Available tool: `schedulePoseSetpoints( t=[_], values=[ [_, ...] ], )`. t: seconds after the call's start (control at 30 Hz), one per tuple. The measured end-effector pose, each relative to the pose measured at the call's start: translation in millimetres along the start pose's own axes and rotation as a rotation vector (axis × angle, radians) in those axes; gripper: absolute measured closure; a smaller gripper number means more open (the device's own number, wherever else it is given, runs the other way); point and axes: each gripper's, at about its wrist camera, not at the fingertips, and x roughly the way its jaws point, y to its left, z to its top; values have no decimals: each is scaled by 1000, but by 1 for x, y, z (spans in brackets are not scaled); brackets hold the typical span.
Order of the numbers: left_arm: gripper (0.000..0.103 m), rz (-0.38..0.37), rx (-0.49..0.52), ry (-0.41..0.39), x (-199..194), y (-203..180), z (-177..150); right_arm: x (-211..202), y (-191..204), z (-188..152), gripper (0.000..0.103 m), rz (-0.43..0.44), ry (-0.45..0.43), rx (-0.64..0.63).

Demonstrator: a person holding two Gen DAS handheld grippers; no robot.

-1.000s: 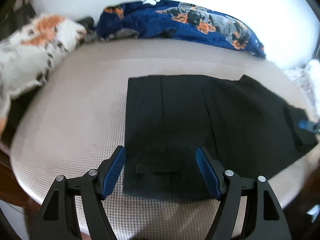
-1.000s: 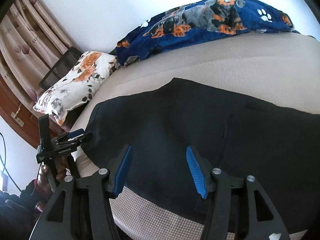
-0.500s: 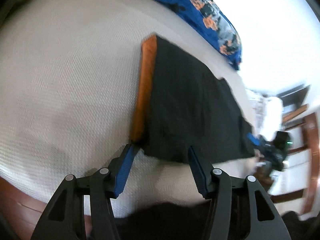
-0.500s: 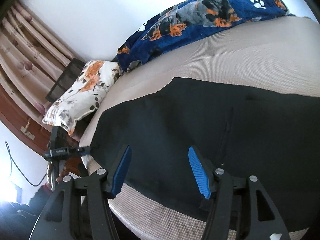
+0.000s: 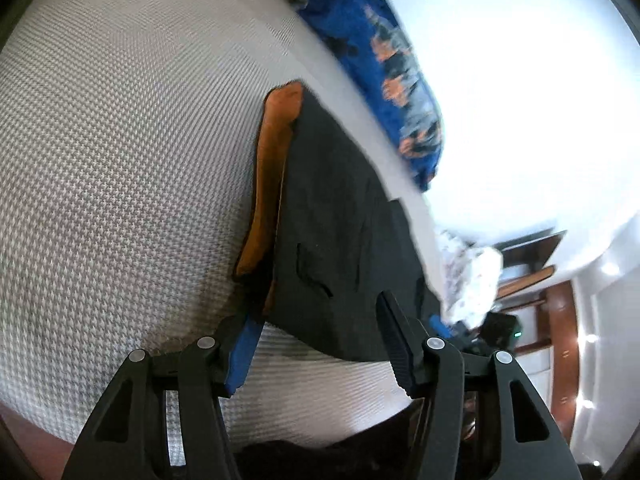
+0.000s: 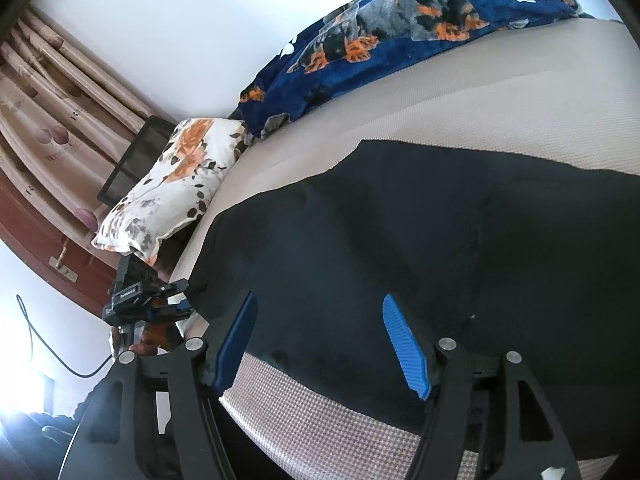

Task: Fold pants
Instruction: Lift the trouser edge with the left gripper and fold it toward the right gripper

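Observation:
The black pants (image 5: 340, 240) lie flat on the beige bed (image 5: 120, 160), with an orange lining (image 5: 272, 176) showing along their waist edge. My left gripper (image 5: 320, 344) is open at the near corner of the waist, its left finger close to the orange edge. In the right wrist view the pants (image 6: 420, 240) spread across the bed and my right gripper (image 6: 324, 340) is open just above their near edge. The left gripper also shows in the right wrist view (image 6: 168, 300) at the pants' left corner.
A blue dog-print blanket (image 6: 400, 32) lies along the far side by the white wall. A floral pillow (image 6: 172, 184) sits at the bed's left end, with curtains (image 6: 52, 92) and wooden furniture behind. The bed edge (image 6: 320, 420) is right below the right gripper.
My left gripper has swung and tilted from facing the pants squarely to the waist corner, seen edge-on with the orange lining showing. The right gripper has barely moved.

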Motion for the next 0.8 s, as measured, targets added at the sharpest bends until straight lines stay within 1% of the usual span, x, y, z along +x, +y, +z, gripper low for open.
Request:
schedulePoseSetpoints(
  t=[0.03,0.07,0.1,0.13,0.17,0.2,0.27,0.33,0.37,0.43,0.53,0.6,0.67,0.73,0.8],
  values=[
    [46,9,0,-1,-1,2,-1,1,1,-1,38,-2,3,-2],
    [47,41,-24,27,2,7,-3,2,2,-1,38,-3,9,-5],
    [47,17,-49,22,0,10,-4,4,3,-1,38,-1,13,-4],
    [47,-12,-106,43,-1,14,-7,5,3,-1,38,3,18,-2],
    [47,-23,-133,63,-2,15,-11,6,2,-2,38,4,20,0],
    [47,-19,-140,66,-1,16,-11,7,2,-2,38,6,21,2],
    [47,-15,-152,38,2,15,-11,8,1,-3,37,9,21,7],
    [46,-26,-172,27,9,15,-11,10,0,-4,36,15,24,17],
    [44,-42,-197,9,11,16,-9,11,-1,-4,36,17,26,22],
    [35,-64,-222,-14,17,16,-8,12,0,-5,36,21,30,25],
    [33,-63,-194,-22,19,10,-6,12,4,-6,36,21,27,18],
    [32,-112,-145,-71,15,8,-12,11,5,-7,36,27,23,18],
    [32,-123,-102,-102,16,6,-15,11,5,-7,36,29,22,19],
    [32,-125,-85,-133,16,5,-18,12,4,-8,35,29,25,23],
    [32,-167,-47,-154,15,0,-20,15,3,-9,34,28,33,31]
  ],
)
